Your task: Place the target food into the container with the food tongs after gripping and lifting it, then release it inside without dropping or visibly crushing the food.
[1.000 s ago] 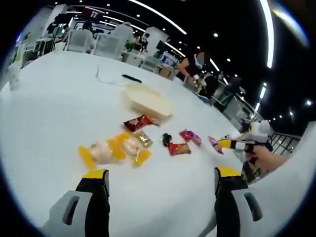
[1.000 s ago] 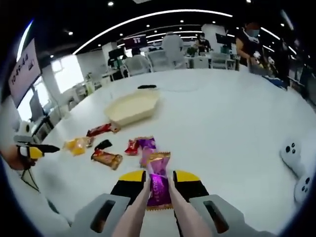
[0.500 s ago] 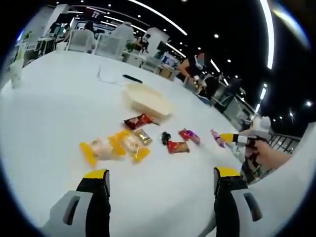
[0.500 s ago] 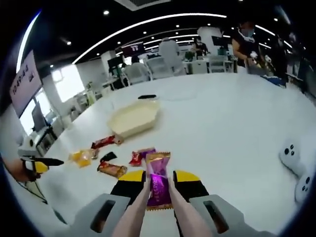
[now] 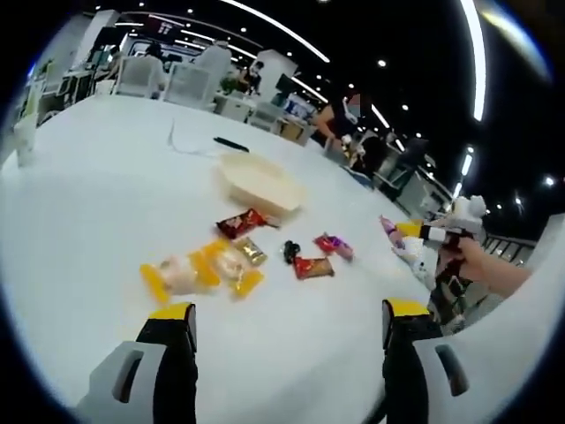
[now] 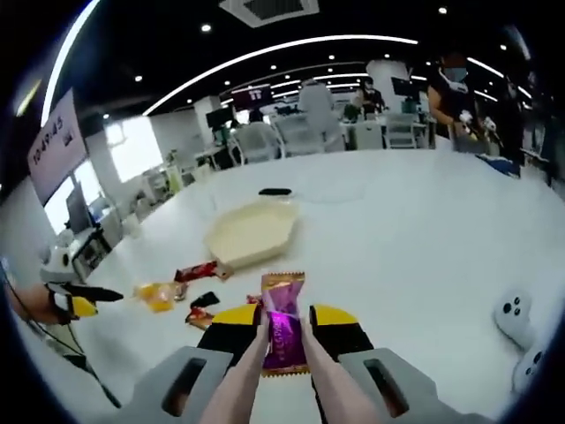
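Holding a purple candy [image 6: 282, 322] in tongs [image 6: 265, 353], our right gripper [image 6: 284, 320] hangs short of the container [image 6: 252, 231]. Left gripper [image 5: 284, 322]: released. Grip appears thin; tilting risks a drop.

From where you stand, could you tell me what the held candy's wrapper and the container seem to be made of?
Purple candy wrapper: probably glossy plastic or foil film; it glints and its ends are crimped. Container: apparently matte cream plastic or pulp, smooth and uniform; the views leave it open.
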Demonstrator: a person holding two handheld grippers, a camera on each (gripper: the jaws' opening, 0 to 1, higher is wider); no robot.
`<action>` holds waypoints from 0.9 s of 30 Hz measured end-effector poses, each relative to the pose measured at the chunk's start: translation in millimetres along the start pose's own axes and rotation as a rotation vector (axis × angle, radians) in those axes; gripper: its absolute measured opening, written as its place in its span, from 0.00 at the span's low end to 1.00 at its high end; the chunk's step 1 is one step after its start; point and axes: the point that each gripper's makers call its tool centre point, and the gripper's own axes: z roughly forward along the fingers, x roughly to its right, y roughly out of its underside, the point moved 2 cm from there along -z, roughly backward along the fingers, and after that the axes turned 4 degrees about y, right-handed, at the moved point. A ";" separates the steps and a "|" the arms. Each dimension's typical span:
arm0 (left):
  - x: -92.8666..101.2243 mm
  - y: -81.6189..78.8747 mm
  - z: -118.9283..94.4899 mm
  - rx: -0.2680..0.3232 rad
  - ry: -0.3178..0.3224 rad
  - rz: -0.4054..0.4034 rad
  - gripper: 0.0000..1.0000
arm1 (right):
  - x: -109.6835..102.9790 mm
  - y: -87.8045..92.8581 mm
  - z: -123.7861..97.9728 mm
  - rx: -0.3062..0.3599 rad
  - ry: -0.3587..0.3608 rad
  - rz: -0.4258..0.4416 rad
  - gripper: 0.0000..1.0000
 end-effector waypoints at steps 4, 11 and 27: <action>1.5 -2.4 -1.7 0.009 0.001 0.002 0.86 | -3.3 -18.9 -1.7 0.028 -0.007 -0.029 0.21; 1.8 -0.7 -3.4 0.017 0.002 0.002 0.86 | -5.0 -39.9 -4.7 0.063 -0.005 -0.052 0.21; 3.3 -5.0 -4.0 0.029 0.008 0.004 0.87 | -4.1 -77.3 -11.0 0.117 -0.001 -0.082 0.21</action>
